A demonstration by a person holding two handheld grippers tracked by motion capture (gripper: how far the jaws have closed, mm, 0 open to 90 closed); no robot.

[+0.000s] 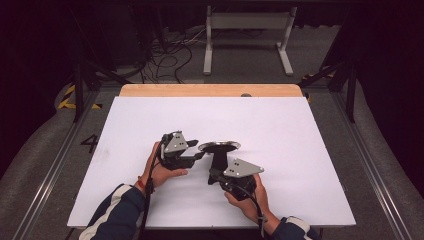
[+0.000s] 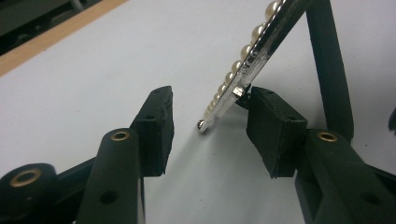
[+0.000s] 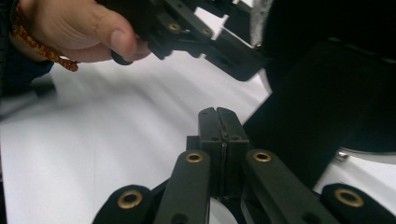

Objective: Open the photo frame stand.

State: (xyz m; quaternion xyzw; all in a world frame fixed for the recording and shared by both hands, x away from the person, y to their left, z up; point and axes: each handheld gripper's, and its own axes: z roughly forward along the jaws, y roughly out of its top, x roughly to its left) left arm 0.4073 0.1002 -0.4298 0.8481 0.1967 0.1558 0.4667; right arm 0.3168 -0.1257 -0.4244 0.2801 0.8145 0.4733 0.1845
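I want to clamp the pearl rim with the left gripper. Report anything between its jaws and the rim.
Nothing visible does. The pearl rim sits between the left gripper's open jaws, right by one pad, with bare table between it and the other.

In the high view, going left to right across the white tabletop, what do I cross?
Bare white tabletop → left hand → left gripper → pearl-edged round frame on its black stand → right gripper with its grey plate, held by the right hand → bare tabletop again.
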